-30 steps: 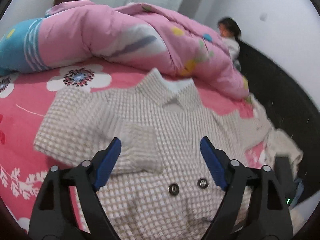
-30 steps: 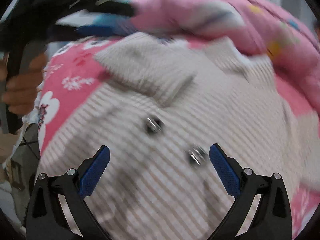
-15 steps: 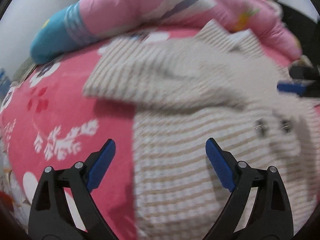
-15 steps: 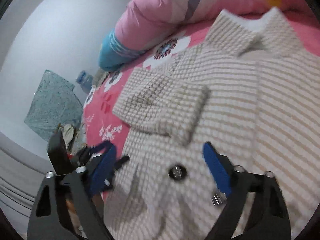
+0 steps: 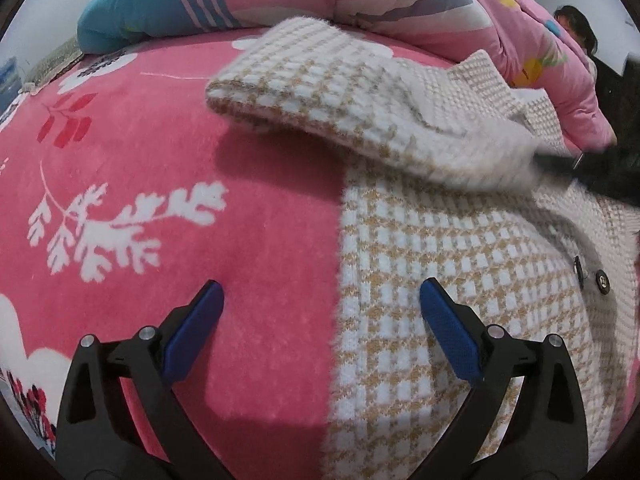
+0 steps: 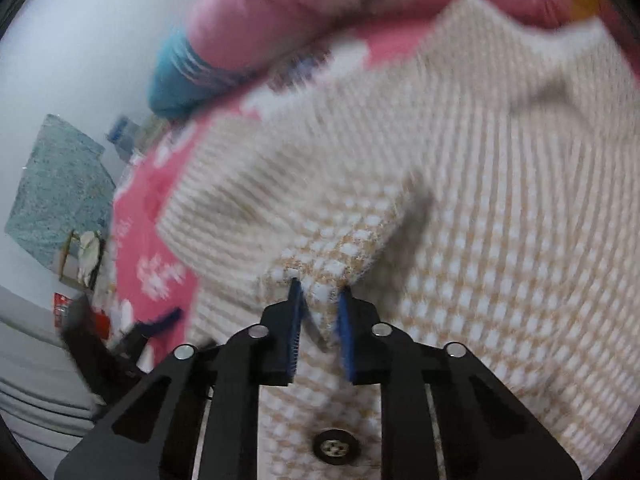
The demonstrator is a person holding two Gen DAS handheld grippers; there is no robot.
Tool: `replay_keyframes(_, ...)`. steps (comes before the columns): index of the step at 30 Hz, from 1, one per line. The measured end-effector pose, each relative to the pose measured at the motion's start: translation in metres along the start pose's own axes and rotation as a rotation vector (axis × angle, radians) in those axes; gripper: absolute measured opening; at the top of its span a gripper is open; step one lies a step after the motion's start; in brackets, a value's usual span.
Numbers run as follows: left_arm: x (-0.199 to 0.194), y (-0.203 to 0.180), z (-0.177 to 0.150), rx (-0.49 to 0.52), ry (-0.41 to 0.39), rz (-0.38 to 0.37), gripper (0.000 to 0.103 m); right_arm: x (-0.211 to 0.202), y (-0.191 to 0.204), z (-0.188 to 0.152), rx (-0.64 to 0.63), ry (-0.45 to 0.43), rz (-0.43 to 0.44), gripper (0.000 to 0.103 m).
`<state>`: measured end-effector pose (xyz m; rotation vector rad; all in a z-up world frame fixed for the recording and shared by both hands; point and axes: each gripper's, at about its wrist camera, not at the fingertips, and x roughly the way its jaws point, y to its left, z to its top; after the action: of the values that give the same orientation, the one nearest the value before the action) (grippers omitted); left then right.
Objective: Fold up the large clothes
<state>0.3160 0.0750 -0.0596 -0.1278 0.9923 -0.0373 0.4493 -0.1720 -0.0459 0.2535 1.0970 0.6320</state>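
Note:
A beige-and-white houndstooth knit jacket (image 5: 460, 264) lies on a pink floral bedspread (image 5: 168, 184); its left sleeve (image 5: 360, 108) is folded across the chest. My left gripper (image 5: 320, 312) is open and empty, straddling the jacket's left side edge just above the bedspread. My right gripper (image 6: 318, 300) is shut on the cuff of the folded sleeve (image 6: 332, 248) above the jacket's front, near a metal button (image 6: 335, 446). The right gripper's black body shows at the right edge of the left wrist view (image 5: 592, 176).
A pink quilt (image 5: 400, 4) with a blue end (image 5: 152, 12) is heaped along the far side of the bed. A person (image 5: 576, 28) sits at the far right. Off the bed's left edge stand clutter and a patterned cloth (image 6: 56, 188).
My right gripper went from open above the jacket front to shut on the sleeve cuff. My left gripper moved left and down to the jacket's side edge, staying open.

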Motion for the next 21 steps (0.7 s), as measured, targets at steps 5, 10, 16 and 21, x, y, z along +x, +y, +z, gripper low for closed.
replay_keyframes(5, 0.004, 0.002, 0.003, 0.004, 0.005, 0.009, 0.096, -0.104, 0.014, 0.024, -0.041, -0.235, 0.021, 0.013)
replay_keyframes(10, 0.008, 0.001, 0.004, 0.008, 0.006, 0.015, 0.096, -0.177, -0.015, 0.012, -0.028, -0.356, -0.112, 0.012)
replay_keyframes(16, 0.008, 0.001, 0.005, 0.01, 0.008, 0.022, 0.096, -0.176, -0.082, -0.006, 0.057, -0.322, -0.326, 0.01)
replay_keyframes(21, 0.009, -0.002, 0.005, 0.014, 0.012, 0.03, 0.096, -0.131, -0.112, -0.015, -0.001, -0.237, -0.583, 0.01)
